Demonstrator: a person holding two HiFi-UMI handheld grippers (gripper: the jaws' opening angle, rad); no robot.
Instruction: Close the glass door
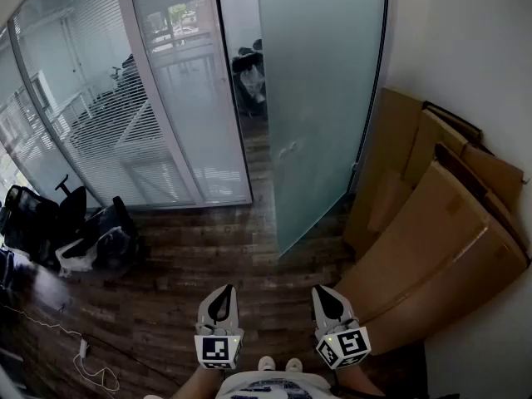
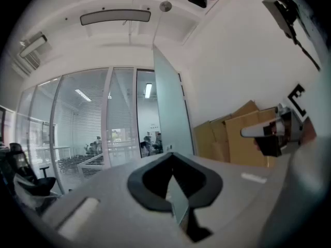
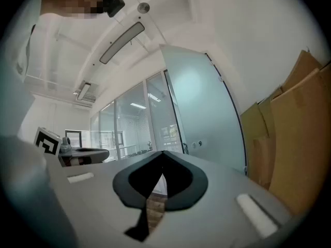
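Observation:
A frosted glass door point(image 1: 320, 98) stands ajar ahead of me, swung into the room, hinged on the black frame by the right wall. Its small lock fitting point(image 1: 288, 150) sits near the free edge. The doorway gap shows between the door and the glass partition point(image 1: 150, 98). My left gripper point(image 1: 223, 289) and right gripper point(image 1: 322, 289) hang side by side low in the head view, well short of the door, both shut and holding nothing. The door point(image 2: 168, 107) rises beyond the left gripper point(image 2: 172, 155). The right gripper point(image 3: 162, 153) points level toward the door point(image 3: 207, 112).
Large flattened cardboard sheets point(image 1: 432, 214) lean against the right wall, next to the door's hinge side. Black office chairs point(image 1: 50, 223) stand at the left by the partition. A white cable point(image 1: 83, 356) lies on the wooden floor. My shoes point(image 1: 278, 364) show at the bottom.

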